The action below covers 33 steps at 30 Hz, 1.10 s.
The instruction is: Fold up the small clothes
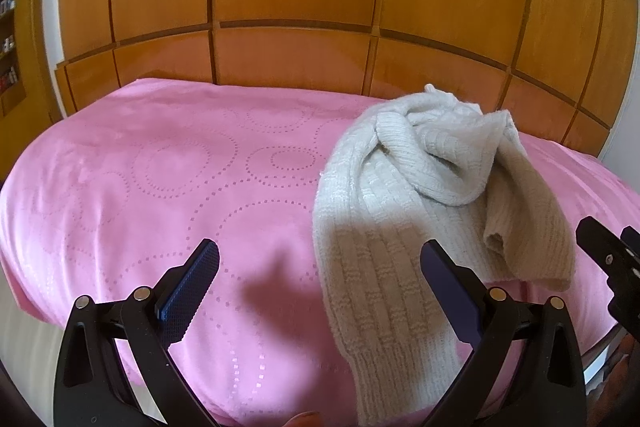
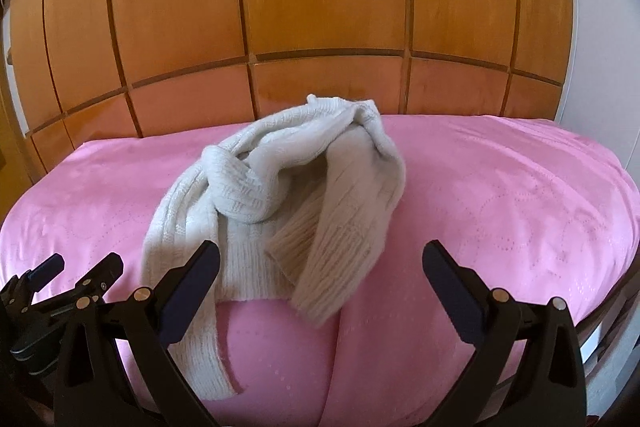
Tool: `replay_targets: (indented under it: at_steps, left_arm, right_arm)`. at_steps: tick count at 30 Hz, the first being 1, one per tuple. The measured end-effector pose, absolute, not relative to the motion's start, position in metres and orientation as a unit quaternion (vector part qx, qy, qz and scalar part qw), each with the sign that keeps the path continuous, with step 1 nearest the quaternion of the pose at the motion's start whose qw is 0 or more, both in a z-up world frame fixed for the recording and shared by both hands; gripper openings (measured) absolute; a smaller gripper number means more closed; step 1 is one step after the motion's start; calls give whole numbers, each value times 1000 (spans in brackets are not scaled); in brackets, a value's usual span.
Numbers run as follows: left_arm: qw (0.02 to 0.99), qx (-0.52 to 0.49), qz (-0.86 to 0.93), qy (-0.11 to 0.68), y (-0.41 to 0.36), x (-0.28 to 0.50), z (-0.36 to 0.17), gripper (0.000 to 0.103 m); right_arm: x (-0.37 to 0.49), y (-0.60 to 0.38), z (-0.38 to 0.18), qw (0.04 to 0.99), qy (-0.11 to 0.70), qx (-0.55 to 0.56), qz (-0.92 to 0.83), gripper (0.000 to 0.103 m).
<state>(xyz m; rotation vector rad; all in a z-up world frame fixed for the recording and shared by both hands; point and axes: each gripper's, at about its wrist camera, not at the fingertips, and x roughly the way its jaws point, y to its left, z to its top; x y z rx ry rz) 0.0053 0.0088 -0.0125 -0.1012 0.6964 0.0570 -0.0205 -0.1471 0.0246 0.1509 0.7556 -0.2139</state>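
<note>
Zero folds done yet: the cream rib-knit sweater (image 2: 276, 195) lies bunched w/ sleeves tangled on the pink dotted-circle bedspread (image 2: 500, 195), near the wood headboard (image 2: 320, 27). Left tool (image 1: 320, 287) & right tool (image 2: 320, 279) both gape, empty, hovering before sweater. Spreading + folding all remain.

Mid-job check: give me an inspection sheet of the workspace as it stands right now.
Surface: pink bedspread, dotted circle pattern, a crease near the front edge.
Job's things: cream knit sweater, crumpled and unfolded, one sleeve trailing to the front edge.
Clutter: nothing seen.
Grippers: left tool open, holding nothing, one finger over the sleeve; right tool open, holding nothing, before the sweater.
Cables: nothing seen.
Surroundings: wooden panelled wall behind the bed; shelves at far left.
</note>
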Motion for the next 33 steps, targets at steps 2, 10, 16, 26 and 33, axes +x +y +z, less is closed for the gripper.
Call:
replay_targets:
  at_steps: [2,10,16,26,33]
  left_arm:
    - [937,-51,28,343,9,6,-13,100]
    - [935,-51,28,349,8,11,-14,100]
    - [933,-49,26,357,6,16,-18,100]
    - [920,-51,11,389,10,29,-35,100]
    - [900,-100,-32,423,32,39,-57,99]
  right_arm:
    - [-19,-146,22,920,373,70,-102,101]
    - [-17,-147,18,918,380,69,-95,101]
    - [-14,-147,15,916,383,71,-90,101]
    - [10,-150,17,918,385,79,-50,99]
    - [73,-139,17,920,386,64,24,74]
